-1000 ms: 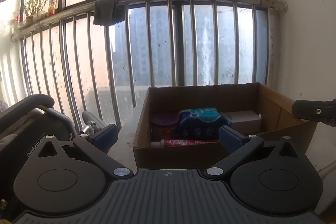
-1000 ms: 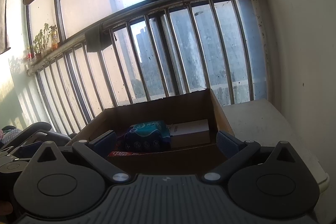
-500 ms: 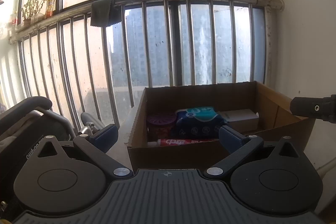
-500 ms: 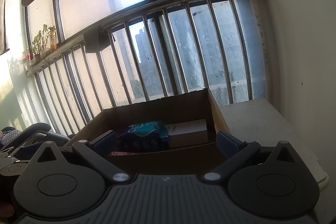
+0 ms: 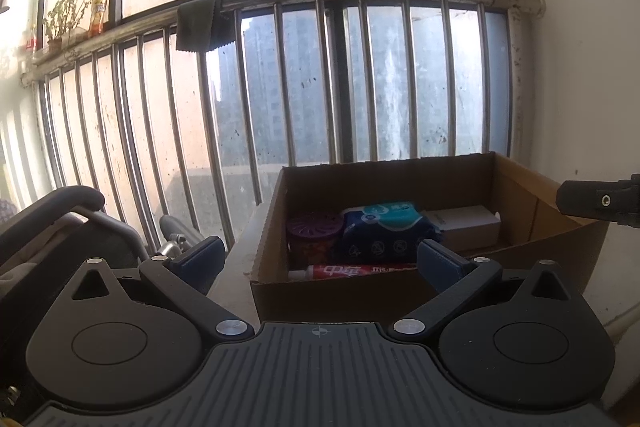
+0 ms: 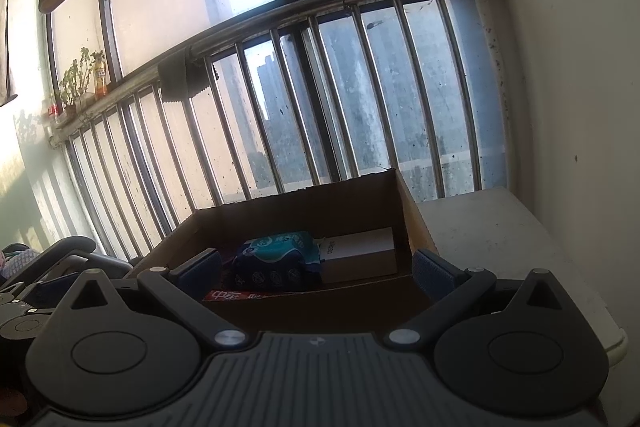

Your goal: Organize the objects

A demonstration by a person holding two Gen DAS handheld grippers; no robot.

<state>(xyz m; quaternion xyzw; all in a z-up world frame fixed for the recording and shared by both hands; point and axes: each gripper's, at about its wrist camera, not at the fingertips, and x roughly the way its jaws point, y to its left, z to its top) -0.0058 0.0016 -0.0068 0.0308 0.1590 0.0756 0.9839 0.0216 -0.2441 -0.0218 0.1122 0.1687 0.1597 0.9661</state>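
An open cardboard box [image 5: 332, 291] stands by the window railing; it also shows in the right wrist view [image 6: 304, 203]. Inside lie a blue tissue pack [image 5: 384, 231], a purple round container [image 5: 314, 227], a red toothpaste tube [image 5: 352, 271] and a white box [image 5: 464, 225]. The right wrist view shows the tissue pack [image 6: 280, 259], the white box [image 6: 360, 255] and the toothpaste tube [image 6: 236, 295]. My left gripper [image 5: 320, 255] is open and empty, just short of the box's near wall. My right gripper [image 6: 316, 269] is open and empty, also before the box.
A steel railing [image 5: 320, 87] and window run behind the box. A white wall [image 5: 580, 87] is on the right. A white surface [image 6: 500, 227] lies right of the box. A dark chair or stroller frame [image 5: 60, 219] is at the left.
Both views have drifted slightly; the box sits a little lower and more to the right in the left wrist view. Both grippers stay open and empty.
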